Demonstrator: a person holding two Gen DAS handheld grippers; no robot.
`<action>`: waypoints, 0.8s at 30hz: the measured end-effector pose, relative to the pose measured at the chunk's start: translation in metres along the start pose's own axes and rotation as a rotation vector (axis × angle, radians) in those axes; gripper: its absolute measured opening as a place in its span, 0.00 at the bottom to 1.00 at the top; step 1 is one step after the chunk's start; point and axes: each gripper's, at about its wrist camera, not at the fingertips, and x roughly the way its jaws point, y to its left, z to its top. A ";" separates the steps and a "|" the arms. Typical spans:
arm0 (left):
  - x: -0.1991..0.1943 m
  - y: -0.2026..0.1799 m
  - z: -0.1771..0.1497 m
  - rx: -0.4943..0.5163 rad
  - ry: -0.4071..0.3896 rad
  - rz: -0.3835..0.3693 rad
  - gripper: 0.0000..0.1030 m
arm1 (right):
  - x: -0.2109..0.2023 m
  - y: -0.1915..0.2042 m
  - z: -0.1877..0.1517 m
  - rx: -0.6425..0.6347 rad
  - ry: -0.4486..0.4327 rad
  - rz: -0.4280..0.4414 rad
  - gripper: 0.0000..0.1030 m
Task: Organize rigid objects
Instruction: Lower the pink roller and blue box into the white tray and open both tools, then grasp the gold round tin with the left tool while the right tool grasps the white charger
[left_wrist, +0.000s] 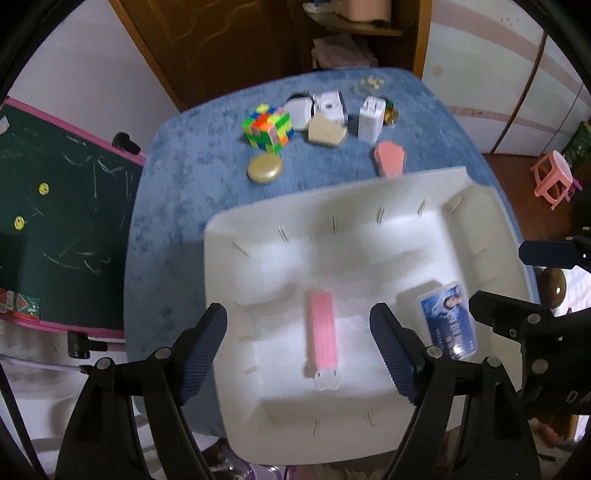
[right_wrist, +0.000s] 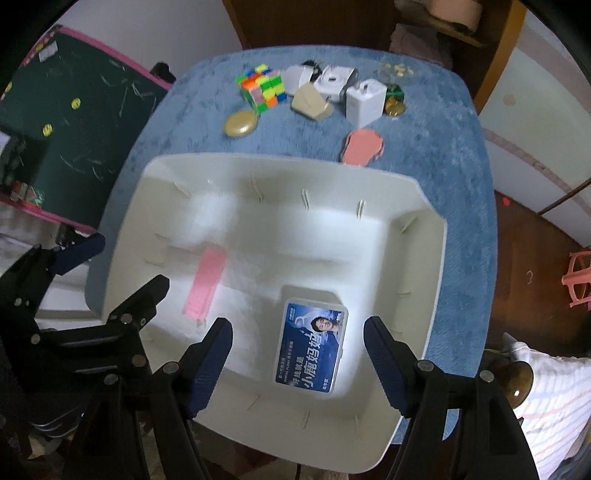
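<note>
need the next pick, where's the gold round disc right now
The gold round disc lies on the blue tablecloth beyond the white tray, just in front of the puzzle cube, toward the table's left in both views.

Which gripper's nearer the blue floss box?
Right. The right gripper hangs directly over the blue floss box, jaws open. The left gripper hangs beside it, over the pink strip.
</note>
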 end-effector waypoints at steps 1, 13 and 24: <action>-0.005 0.001 0.002 0.000 -0.012 0.002 0.80 | -0.006 -0.001 0.003 0.002 -0.012 0.004 0.72; -0.063 0.023 0.042 -0.022 -0.159 0.004 0.81 | -0.073 0.003 0.032 0.028 -0.167 0.031 0.72; -0.066 0.050 0.091 -0.028 -0.212 -0.008 0.81 | -0.104 -0.005 0.076 0.060 -0.257 0.000 0.72</action>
